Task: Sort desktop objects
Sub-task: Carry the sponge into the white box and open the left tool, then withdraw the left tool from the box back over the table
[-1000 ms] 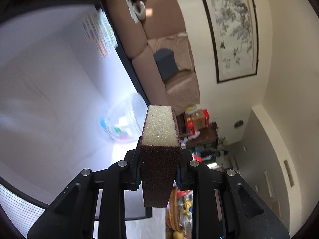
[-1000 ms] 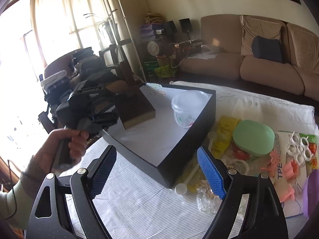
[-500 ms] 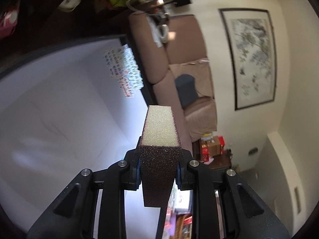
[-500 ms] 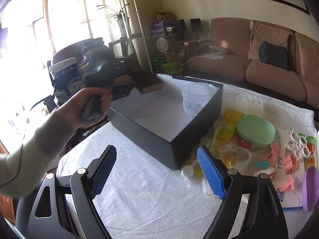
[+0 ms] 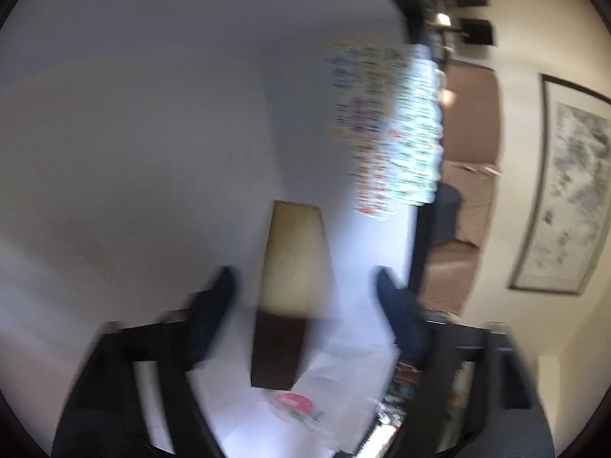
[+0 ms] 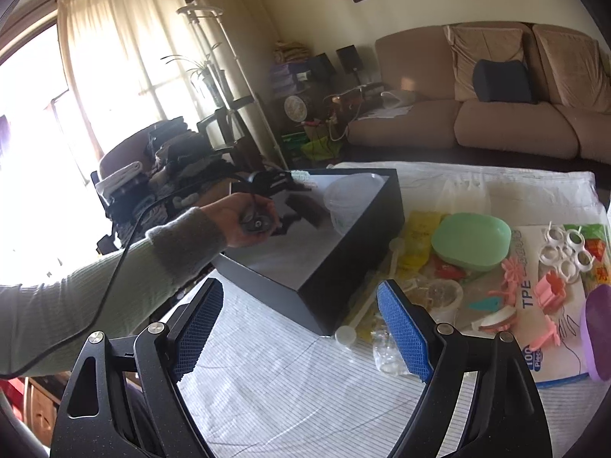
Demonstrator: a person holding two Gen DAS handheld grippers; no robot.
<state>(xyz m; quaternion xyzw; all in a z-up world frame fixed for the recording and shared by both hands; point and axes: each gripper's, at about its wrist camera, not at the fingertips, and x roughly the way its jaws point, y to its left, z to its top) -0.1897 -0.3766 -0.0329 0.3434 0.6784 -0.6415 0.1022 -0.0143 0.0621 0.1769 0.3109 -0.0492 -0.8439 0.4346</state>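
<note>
From the left wrist camera, badly blurred, we see the left gripper [image 5: 305, 294] with its jaws spread wide and a sponge [image 5: 292, 286] standing free between them, touching neither finger. The sponge shows a pale yellow face above and a dark brown part below. It sits over the white floor of the box [image 5: 152, 114], whose dark wall runs up the right side. A sheet of coloured stickers [image 5: 397, 129] leans at that wall; its print is too smeared for us to read. A clear tub [image 5: 305, 400] with a red and green mark lies below the sponge. Beyond are a sofa [image 5: 469, 145] and a framed painting [image 5: 569, 198].

From the right wrist camera we see the right gripper [image 6: 298, 328], jaws released and grasping nothing, its blue pads over the cloth-covered worktop [image 6: 286, 381]. Across it, a hand [image 6: 236, 225] holds the left gripper [image 6: 282, 206] over the black box [image 6: 343, 267], the dark sponge [image 6: 309, 208] just ahead of it beside the clear tub [image 6: 349, 198]. To the right of the box lie a green case [image 6: 471, 240], a yellow packet [image 6: 420, 233], white rings [image 6: 565, 248], pink clips [image 6: 550, 294] and a purple item [image 6: 597, 336]. A printed sheet [image 6: 534, 336] reads "TPE" and "100"; the word under the number is cut off.
</note>
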